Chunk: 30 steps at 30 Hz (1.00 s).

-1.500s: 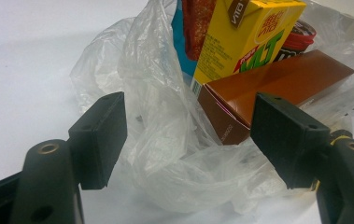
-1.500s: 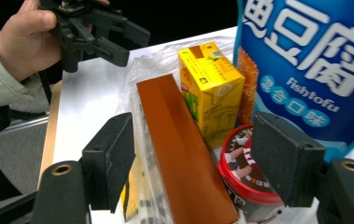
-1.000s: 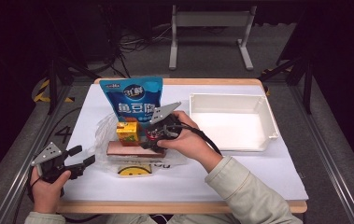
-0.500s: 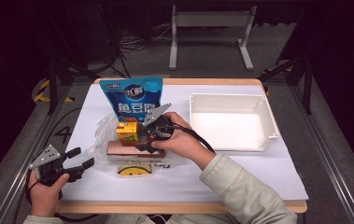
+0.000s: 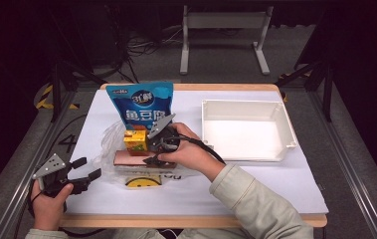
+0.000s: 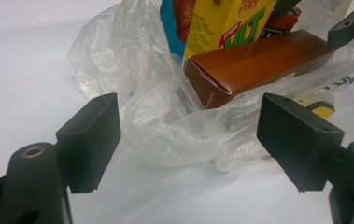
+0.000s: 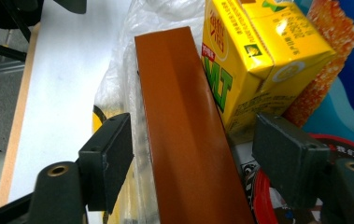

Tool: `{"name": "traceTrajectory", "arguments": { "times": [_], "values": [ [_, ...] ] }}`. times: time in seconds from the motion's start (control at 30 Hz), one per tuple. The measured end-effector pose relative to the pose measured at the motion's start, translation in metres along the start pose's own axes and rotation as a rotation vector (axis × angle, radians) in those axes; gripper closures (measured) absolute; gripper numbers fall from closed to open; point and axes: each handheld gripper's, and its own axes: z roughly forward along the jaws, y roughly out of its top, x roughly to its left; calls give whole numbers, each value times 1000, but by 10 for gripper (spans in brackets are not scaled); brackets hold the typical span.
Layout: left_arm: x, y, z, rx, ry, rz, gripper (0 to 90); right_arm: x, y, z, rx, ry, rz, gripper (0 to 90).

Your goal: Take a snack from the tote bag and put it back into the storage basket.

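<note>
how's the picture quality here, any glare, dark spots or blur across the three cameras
High view: table brightly lit, surroundings nearly black, white tray a bit washed out. Left gripper view: plastic bag glints, near jaws soft. Right gripper view: brown box and yellow carton sharp, jaws slightly blurred.

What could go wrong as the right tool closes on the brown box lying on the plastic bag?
The right tool stands open astride the brown box. The yellow juice carton leans against that box, so it may topple. The loose plastic bag could get pinched or dragged along.
</note>
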Motion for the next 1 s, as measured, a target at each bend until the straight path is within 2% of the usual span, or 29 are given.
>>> {"name": "traceTrajectory", "arguments": {
  "times": [0.47,0.67,0.8,1.0],
  "values": [
    [0,0,1,7,-2,2,209,2,1,16,60,-1,-37,340],
    [1,0,1,6,2,-2,204,3,1,17,74,-11,-46,364],
    [1,0,1,7,1,0,202,5,-1,20,98,-27,-69,378],
    [1,0,2,7,0,1,200,7,-1,20,108,-28,-70,391]
  ]
}}
